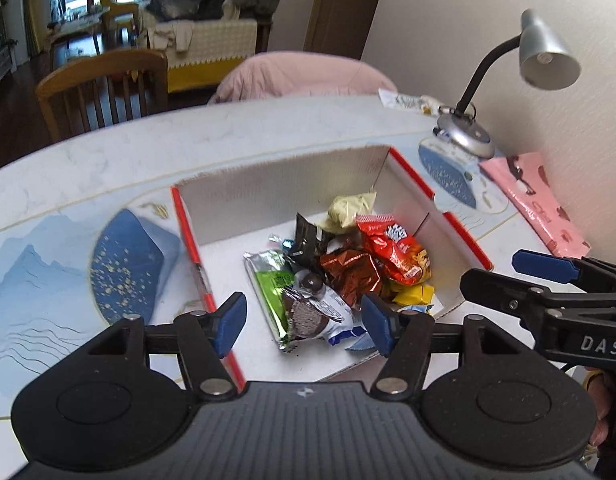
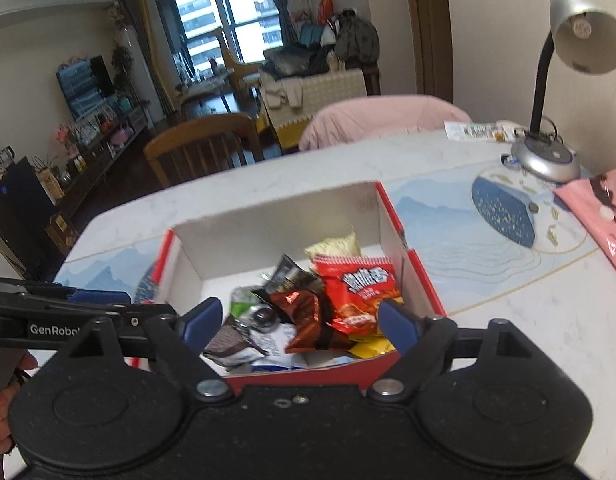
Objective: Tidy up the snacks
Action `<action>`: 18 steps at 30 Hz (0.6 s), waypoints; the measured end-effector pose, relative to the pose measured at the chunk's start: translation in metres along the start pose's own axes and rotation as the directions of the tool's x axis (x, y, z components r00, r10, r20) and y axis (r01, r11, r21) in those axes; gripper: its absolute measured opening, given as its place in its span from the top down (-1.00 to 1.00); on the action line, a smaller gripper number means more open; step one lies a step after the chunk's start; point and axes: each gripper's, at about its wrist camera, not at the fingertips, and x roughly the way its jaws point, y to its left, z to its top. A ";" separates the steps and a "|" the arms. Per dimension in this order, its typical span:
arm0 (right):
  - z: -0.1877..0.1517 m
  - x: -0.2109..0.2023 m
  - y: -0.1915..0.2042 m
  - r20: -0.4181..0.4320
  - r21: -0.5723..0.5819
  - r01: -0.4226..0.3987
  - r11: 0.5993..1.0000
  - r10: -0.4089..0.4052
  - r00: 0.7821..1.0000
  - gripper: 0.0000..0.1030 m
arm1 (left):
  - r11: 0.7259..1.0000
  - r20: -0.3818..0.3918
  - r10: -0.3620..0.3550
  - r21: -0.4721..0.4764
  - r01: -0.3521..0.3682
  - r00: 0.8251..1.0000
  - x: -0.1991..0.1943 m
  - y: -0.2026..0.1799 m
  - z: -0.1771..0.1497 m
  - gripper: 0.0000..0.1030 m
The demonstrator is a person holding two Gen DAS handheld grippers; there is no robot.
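Red-edged cardboard box [image 2: 418,280] is sitting on the table [image 2: 267,176] and is holding the snacks [image 1: 348,268] in a loose pile toward its right side. Left gripper [image 1: 303,322] and right gripper [image 2: 297,322] are both hovering above the box with jaws spread, carrying nothing. Collection is looking largely done; one white packet [image 2: 474,131] is lying outside, near the lamp [image 2: 548,152].

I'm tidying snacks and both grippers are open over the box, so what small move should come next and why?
Probably pull both back and go for the snack packet lying by the lamp. The left gripper and right gripper are open and hold nothing, the box already holds a pile of snacks, and that packet looks like the only snack outside it.
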 end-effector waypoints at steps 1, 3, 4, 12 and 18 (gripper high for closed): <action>-0.001 -0.005 0.004 0.019 0.000 -0.003 1.000 0.003 1.000 -0.85 | 1.000 0.012 0.002 0.002 -0.002 1.000 -0.005 0.002 -0.001 -0.34; -0.002 -0.013 0.013 0.045 -0.011 -0.005 1.000 0.006 0.999 -0.88 | 1.000 0.035 -0.002 0.004 0.002 0.999 -0.015 0.006 -0.004 -0.36; -0.003 -0.016 0.017 0.055 -0.016 -0.008 1.000 0.009 0.998 -0.89 | 1.000 0.043 -0.005 0.007 0.005 0.999 -0.020 0.007 -0.006 -0.36; -0.010 -0.042 0.044 0.128 -0.047 0.002 0.999 0.004 0.992 -0.99 | 0.999 0.103 -0.032 0.036 0.029 0.994 -0.053 0.016 -0.016 -0.47; -0.016 -0.056 0.056 0.173 -0.039 0.042 0.998 -0.035 0.984 -0.99 | 0.997 0.145 -0.050 0.062 0.042 0.988 -0.074 0.019 -0.024 -0.62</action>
